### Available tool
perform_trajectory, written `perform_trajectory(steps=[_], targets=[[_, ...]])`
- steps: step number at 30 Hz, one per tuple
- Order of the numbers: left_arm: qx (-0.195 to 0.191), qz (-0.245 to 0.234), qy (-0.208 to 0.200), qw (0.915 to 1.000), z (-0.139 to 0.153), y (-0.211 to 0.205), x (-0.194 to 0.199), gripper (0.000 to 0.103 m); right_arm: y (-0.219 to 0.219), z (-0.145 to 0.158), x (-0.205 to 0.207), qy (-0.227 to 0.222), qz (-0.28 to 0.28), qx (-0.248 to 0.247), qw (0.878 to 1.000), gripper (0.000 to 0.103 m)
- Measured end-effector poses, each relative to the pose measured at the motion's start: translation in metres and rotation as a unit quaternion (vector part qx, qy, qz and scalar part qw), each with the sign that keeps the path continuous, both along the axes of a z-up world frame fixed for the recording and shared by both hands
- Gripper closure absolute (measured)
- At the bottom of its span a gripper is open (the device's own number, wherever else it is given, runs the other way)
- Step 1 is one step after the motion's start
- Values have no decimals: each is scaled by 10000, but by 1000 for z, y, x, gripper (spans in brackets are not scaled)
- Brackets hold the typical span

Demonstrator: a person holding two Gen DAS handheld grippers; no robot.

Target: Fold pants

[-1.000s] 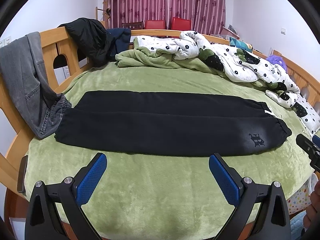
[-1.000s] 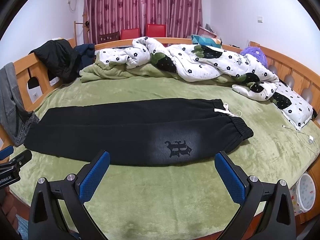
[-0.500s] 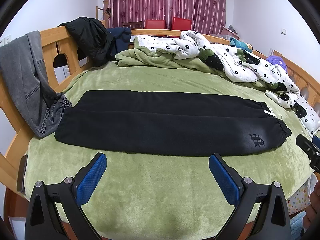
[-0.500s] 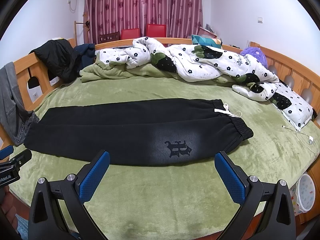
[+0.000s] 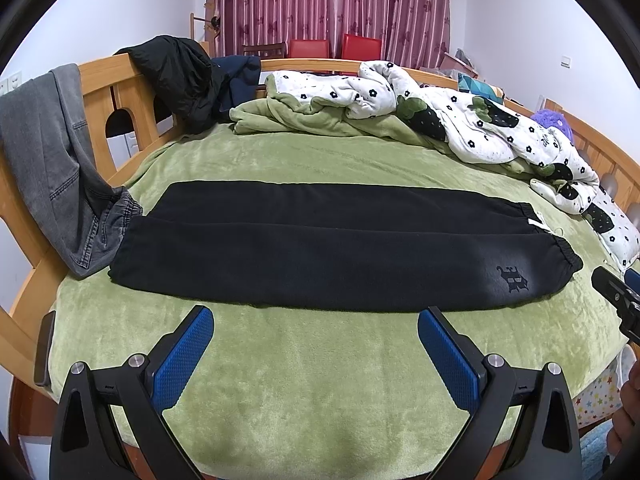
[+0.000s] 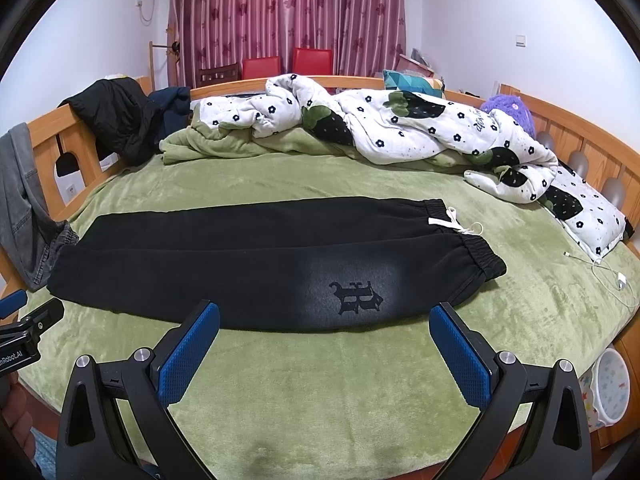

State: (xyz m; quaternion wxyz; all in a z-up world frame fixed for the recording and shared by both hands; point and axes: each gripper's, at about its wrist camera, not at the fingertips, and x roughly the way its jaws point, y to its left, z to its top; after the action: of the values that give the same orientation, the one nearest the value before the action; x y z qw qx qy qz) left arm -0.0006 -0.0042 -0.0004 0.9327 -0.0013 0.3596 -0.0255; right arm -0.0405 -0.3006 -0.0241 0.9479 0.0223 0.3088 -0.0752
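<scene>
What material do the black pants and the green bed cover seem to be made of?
Black pants: probably fleece or sweatshirt knit, matte and slightly fuzzy, with a gathered elastic waistband.
Green bed cover: probably plush fleece; its short pile shows shiny and dark brushed patches.

Floral quilt (image 6: 420,128), grey jeans (image 5: 52,160)

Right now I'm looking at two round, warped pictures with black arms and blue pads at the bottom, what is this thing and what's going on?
Those are two hand-held grippers, one in each of a person's hands, each carrying a wide-angle camera that looks along its fingers. One picture comes from the left gripper, the other from the right gripper. Both are open and hold nothing. Ahead, black pants, already doubled leg over leg, lie flat across a green blanket on a bed. A flowered quilt is bunched at the back, and grey jeans hang over the wooden rail.
</scene>
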Motion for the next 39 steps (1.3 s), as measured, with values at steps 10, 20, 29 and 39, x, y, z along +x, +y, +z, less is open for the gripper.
perform_trajectory(steps=[10, 20, 29, 39], targets=[[5, 5, -1, 10000, 0, 0, 0, 0, 0, -1, 0, -12, -1, -9, 10000, 0], [1, 10, -1, 10000, 0, -1, 0, 0, 0, -1, -1, -20, 6, -16, 10000, 0], [-3, 10, 6, 10000, 0, -1, 0, 0, 0, -1, 0, -22, -3, -15, 10000, 0], [-18, 17, 14, 10000, -1, -3, -1, 0, -1, 0, 0, -5, -24, -43, 10000, 0]])
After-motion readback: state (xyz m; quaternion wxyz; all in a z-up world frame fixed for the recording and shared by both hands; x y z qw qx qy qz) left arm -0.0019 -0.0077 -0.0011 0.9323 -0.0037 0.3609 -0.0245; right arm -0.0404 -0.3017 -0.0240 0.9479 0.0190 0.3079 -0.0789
